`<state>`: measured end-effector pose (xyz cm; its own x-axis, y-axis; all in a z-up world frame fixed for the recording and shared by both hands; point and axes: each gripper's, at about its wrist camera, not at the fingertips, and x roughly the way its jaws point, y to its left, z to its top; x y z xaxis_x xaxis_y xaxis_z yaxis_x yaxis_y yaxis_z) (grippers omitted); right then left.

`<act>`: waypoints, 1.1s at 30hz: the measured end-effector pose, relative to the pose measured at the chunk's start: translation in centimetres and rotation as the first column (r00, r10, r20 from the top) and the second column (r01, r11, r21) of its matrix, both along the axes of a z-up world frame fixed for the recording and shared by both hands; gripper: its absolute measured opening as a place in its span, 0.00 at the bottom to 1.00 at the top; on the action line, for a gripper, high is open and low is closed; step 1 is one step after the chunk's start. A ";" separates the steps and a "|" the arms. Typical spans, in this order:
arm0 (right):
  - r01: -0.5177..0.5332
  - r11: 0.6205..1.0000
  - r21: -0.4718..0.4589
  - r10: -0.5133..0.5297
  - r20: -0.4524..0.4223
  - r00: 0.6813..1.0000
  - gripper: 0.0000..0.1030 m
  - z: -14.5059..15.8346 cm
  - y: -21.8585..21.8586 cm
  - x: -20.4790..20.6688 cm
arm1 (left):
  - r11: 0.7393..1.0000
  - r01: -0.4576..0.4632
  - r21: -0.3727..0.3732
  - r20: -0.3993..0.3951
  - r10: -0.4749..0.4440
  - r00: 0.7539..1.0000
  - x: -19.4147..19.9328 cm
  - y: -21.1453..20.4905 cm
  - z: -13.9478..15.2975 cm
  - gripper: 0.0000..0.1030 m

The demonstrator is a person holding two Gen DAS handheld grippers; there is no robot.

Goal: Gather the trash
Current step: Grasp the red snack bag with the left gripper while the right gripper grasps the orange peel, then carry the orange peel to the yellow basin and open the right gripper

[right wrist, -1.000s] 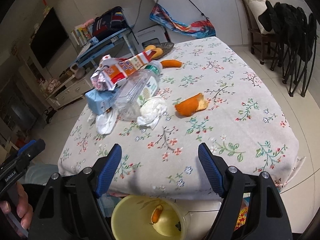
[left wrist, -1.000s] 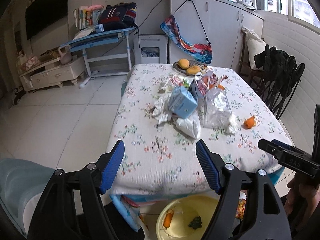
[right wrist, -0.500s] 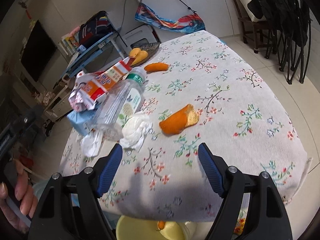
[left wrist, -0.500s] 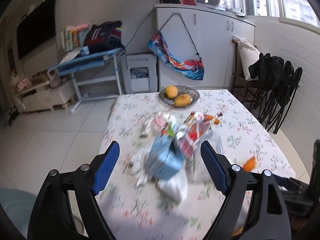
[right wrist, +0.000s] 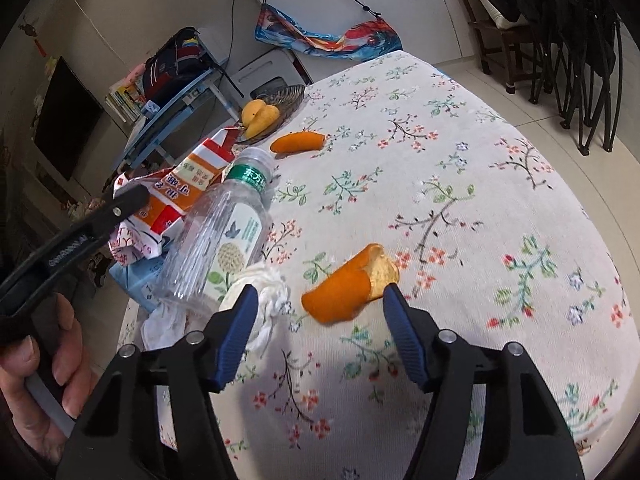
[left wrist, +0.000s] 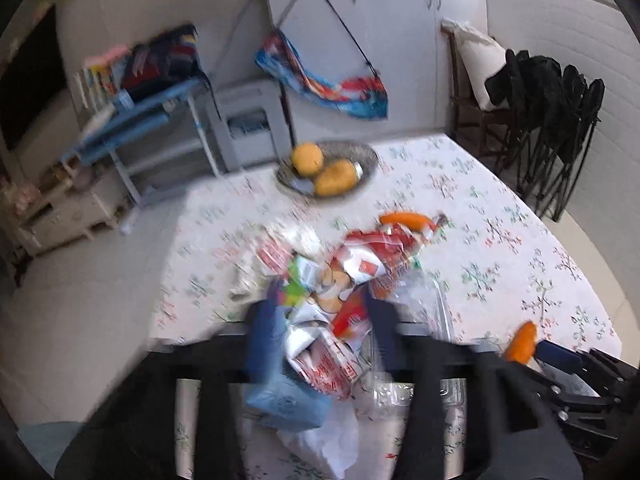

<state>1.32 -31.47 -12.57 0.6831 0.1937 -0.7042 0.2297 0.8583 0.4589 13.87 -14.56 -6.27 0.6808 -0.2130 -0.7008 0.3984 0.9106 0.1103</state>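
A heap of trash lies on the flowered tablecloth: a red and orange carton, a blue tissue pack, a clear plastic bottle, white tissues and an orange peel. My left gripper is open, its blurred blue fingers on either side of the crumpled carton and the blue pack. My right gripper is open, its fingertips on either side of the orange peel, just above the cloth.
A basket with two mangoes stands at the table's far end, and a second orange peel lies near it. Folded black chairs stand to the right. A blue desk and white cabinets stand beyond the table.
Both grippers have moved forward and down over the table. The left one has come onto the trash heap and narrowed. The right one has come up to the orange peel.
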 end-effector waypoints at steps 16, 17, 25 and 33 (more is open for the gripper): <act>-0.028 0.998 -0.059 0.026 -0.024 0.999 0.25 -0.2 0.5 0.3 | 0.972 -0.042 -0.229 0.021 0.048 0.999 -0.9 4.5 2.6 0.11; -0.028 0.997 -0.071 0.026 -0.025 0.999 0.25 -0.2 0.6 0.3 | 0.973 -0.041 -0.229 0.025 0.047 0.999 -1.1 4.6 2.7 0.11; -0.038 0.990 -0.133 0.036 -0.019 0.999 0.25 -0.2 1.1 0.3 | 0.972 -0.040 -0.234 0.043 0.052 0.998 -2.4 5.4 3.2 0.11; -0.012 0.996 -0.085 0.015 0.043 0.999 0.17 0.9 0.6 -0.7 | 0.973 -0.033 -0.229 0.059 0.047 0.997 -4.1 5.7 3.4 0.11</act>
<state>0.67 -30.89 -11.68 0.7111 0.1445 -0.6881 0.1992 0.8972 0.3942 9.78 -8.81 -2.82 0.7334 -0.3336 -0.5924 0.3600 0.9297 -0.0779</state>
